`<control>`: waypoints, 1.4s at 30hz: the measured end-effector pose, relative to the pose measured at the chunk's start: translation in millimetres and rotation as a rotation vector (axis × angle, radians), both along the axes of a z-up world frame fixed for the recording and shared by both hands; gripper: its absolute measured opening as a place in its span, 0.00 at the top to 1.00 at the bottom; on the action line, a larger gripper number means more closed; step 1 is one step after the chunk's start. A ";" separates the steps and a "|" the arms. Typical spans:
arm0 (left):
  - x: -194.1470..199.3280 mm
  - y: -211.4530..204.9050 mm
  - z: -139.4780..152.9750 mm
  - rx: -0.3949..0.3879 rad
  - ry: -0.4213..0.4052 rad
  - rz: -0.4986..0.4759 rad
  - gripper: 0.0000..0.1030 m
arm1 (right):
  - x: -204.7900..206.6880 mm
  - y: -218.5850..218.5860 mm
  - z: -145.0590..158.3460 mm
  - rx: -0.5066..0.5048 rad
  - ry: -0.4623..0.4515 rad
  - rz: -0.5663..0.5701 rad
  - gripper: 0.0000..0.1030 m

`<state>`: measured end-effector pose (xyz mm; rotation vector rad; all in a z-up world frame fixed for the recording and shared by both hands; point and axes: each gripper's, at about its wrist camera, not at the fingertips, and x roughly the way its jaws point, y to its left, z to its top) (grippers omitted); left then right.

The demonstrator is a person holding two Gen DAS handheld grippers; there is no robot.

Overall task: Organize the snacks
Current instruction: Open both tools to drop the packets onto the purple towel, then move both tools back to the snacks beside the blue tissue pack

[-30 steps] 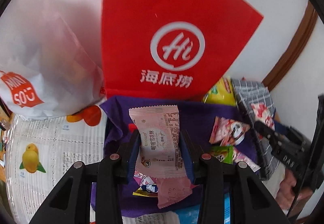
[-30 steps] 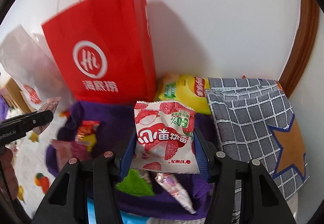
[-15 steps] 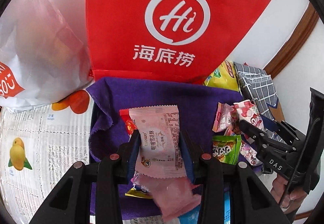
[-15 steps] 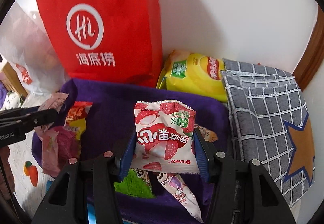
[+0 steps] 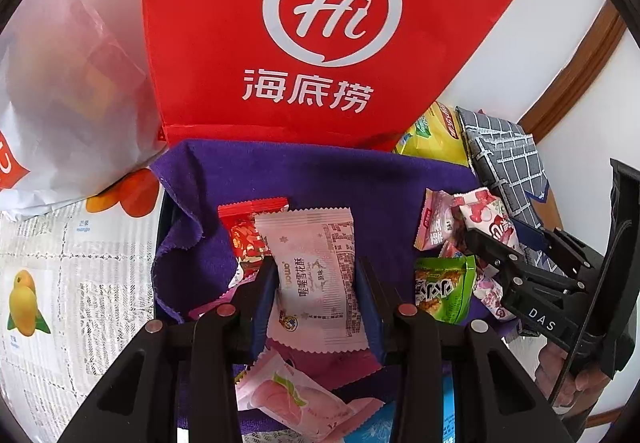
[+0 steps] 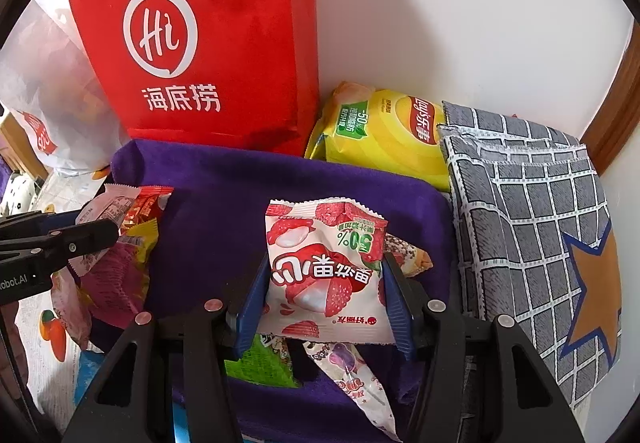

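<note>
My left gripper is shut on a pale pink snack packet, held upright over a container lined with purple cloth. Beneath and beside it lie a red packet, a pink packet and a green packet. My right gripper is shut on a white and red lychee gummy bag over the same purple cloth. Each gripper shows in the other's view, the right gripper at the right and the left gripper at the left, both with their packets.
A red paper bag stands against the wall behind the container. A white plastic bag sits to its left on a fruit-print table cover. A yellow chips bag and a grey checked cloth with an orange star lie at the right.
Both grippers have sunk toward the purple-lined container with their packets still held. The red bag and the snacks below now look larger and closer.
</note>
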<state>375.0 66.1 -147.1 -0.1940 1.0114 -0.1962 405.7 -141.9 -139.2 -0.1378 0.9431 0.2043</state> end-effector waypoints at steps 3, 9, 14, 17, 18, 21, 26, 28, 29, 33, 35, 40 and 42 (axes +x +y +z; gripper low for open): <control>-1.4 1.3 2.0 -0.005 -0.006 -0.002 0.64 | 0.1 -0.4 0.1 0.009 0.001 -0.004 0.47; -2.4 3.0 2.0 0.004 -0.006 0.008 0.64 | -0.2 1.2 -0.6 0.016 -0.002 -0.009 0.47; -2.7 3.5 2.0 -0.001 -0.004 0.017 0.63 | 0.9 2.3 -2.9 0.027 0.009 -0.006 0.46; -4.9 7.0 5.3 -0.027 -0.014 0.035 0.55 | -0.7 2.3 0.5 0.042 -0.006 -0.007 0.40; -6.1 8.0 7.8 -0.037 -0.022 0.037 0.47 | -1.8 1.9 2.6 0.050 -0.016 -0.007 0.36; -10.0 6.6 15.1 -0.037 -0.046 0.032 0.38 | -8.4 1.5 13.3 0.074 -0.062 -0.001 0.28; -18.1 2.8 30.1 -0.030 -0.075 0.018 0.37 | -20.7 2.8 34.5 0.057 -0.118 -0.016 0.26; -22.2 0.9 36.1 -0.014 -0.087 0.018 0.37 | -27.7 2.9 43.8 0.061 -0.136 -0.022 0.26; -25.9 0.5 40.5 -0.007 -0.101 0.018 0.37 | -33.4 2.4 48.9 0.065 -0.146 -0.028 0.26; -39.3 -1.5 58.6 0.027 -0.147 0.012 0.37 | -59.4 -1.3 57.2 0.074 -0.158 -0.055 0.26; -47.5 -3.3 70.3 0.046 -0.176 0.007 0.37 | -74.4 -3.0 58.1 0.076 -0.152 -0.062 0.26; -71.3 -8.7 97.0 0.133 -0.231 0.017 0.37 | -123.1 -3.7 55.9 0.086 -0.122 -0.063 0.26; -80.1 -9.3 100.8 0.137 -0.221 0.005 0.37 | -141.3 -3.2 53.1 0.091 -0.110 -0.067 0.26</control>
